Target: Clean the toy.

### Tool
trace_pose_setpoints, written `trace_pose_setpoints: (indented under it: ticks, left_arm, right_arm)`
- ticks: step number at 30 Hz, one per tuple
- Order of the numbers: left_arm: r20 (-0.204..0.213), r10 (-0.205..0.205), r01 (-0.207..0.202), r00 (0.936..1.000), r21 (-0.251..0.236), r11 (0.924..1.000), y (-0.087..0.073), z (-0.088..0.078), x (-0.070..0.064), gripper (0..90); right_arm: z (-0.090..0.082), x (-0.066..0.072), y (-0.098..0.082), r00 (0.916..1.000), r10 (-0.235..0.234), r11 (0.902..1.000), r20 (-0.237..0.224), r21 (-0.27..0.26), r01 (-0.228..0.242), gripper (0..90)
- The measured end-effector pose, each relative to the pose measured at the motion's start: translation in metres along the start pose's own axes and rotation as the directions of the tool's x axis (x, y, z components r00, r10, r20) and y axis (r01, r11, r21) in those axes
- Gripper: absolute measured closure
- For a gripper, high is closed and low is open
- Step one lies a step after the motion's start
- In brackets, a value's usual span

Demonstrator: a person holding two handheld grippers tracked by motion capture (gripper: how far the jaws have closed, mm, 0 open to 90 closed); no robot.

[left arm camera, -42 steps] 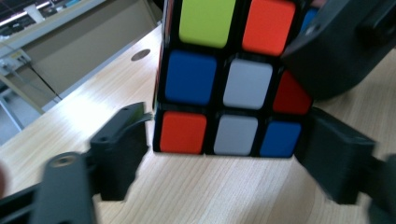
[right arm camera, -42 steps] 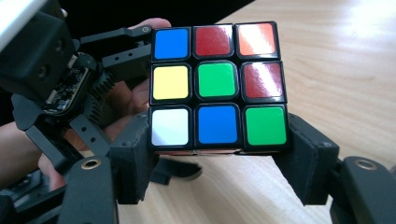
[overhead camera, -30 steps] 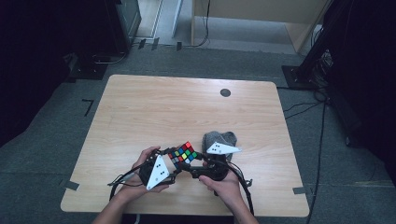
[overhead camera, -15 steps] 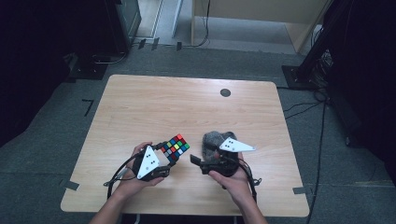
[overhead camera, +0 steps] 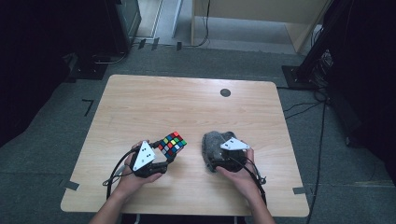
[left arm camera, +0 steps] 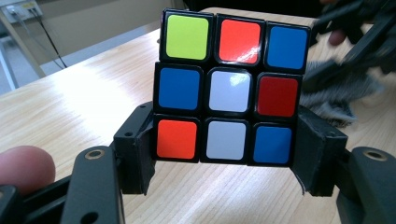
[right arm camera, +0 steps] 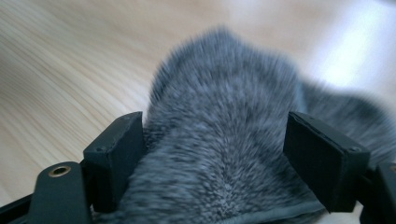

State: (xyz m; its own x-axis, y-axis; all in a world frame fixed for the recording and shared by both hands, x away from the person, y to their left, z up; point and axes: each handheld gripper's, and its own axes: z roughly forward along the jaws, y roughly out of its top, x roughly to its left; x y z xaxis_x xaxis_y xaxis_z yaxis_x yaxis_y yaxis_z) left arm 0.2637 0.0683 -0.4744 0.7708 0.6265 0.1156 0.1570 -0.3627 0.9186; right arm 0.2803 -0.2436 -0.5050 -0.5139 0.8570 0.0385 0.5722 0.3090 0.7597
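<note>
A scrambled colour cube [overhead camera: 171, 143] hangs just above the wooden table [overhead camera: 187, 102], near its front edge and left of centre. My left gripper [overhead camera: 164, 152] is shut on it. In the left gripper view the two pads clamp the bottom row of the cube [left arm camera: 229, 88], and my left gripper [left arm camera: 226, 156] points level. A grey fuzzy cloth [overhead camera: 212, 140] lies bunched to the right of the cube. My right gripper [overhead camera: 218, 156] is lowered onto it. Its jaws have just been opening, and in the right gripper view the cloth [right arm camera: 224, 107] bulges between the spread jaws of my right gripper [right arm camera: 212, 161].
A small black round cap [overhead camera: 225, 92] sits in the tabletop at the back right. The wide back half of the table is bare wood. Dark stands and cables [overhead camera: 322, 116] line the grey floor around the table.
The right gripper has left the cube and moved right and down onto the grey cloth. The left gripper has carried the cube a little to the left.
</note>
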Motion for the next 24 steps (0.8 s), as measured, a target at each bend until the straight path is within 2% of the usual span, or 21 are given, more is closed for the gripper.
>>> trace_pose_setpoints:
  ticks: [2,4,12,13,16,19,22,23,24]
  left_arm:
    - [0.003,-0.002,0.002,1.0,-0.001,1.0,0.0,0.0,0.0,33.7]
    - [0.005,-0.008,0.008,1.0,-0.001,1.0,0.0,0.0,0.0,33.7]
    - [0.026,-0.05,0.05,0.9984,0.004,0.9988,0.002,-0.001,0.002,33.8]
    - [0.029,-0.053,0.053,0.9982,0.006,0.9986,0.002,-0.001,0.002,33.8]
    - [0.037,-0.065,0.065,0.9972,0.006,0.9979,0.002,-0.001,0.003,33.8]
    - [0.047,-0.076,0.075,0.996,0.007,0.9971,0.002,-0.001,0.005,33.8]
    - [0.055,-0.075,0.074,0.9957,0.01,0.9972,0.002,0.0,0.004,33.8]
    - [0.059,-0.071,0.07,0.9957,0.013,0.9974,0.002,0.0,0.004,33.7]
    - [0.063,-0.068,0.067,0.9957,0.016,0.9976,0.002,0.0,0.004,33.8]
  right_arm:
    - [0.007,-0.003,-0.004,0.9995,0.033,0.9992,-0.001,0.023,-0.033,20.3]
    - [0.008,-0.006,-0.007,0.9981,0.059,0.9982,-0.016,0.008,-0.059,22.5]
    - [0.011,-0.006,-0.013,0.9988,0.047,0.9988,-0.009,-0.011,-0.047,25.2]
    - [0.011,-0.006,-0.013,0.9988,0.048,0.9988,-0.008,-0.012,-0.048,28.9]
    - [0.008,-0.007,-0.014,0.9977,0.067,0.9972,-0.006,-0.032,-0.067,50.0]
    - [0.006,-0.007,-0.014,0.9965,0.084,0.9958,0.005,-0.038,-0.083,65.7]
    - [0.0,-0.005,-0.009,0.9945,0.105,0.994,0.004,-0.032,-0.105,70.6]
    - [-0.003,-0.004,-0.007,0.9949,0.101,0.9934,-0.009,-0.055,-0.101,71.0]
    - [-0.008,-0.002,-0.005,0.9941,0.099,0.99,-0.044,-0.096,-0.103,71.0]
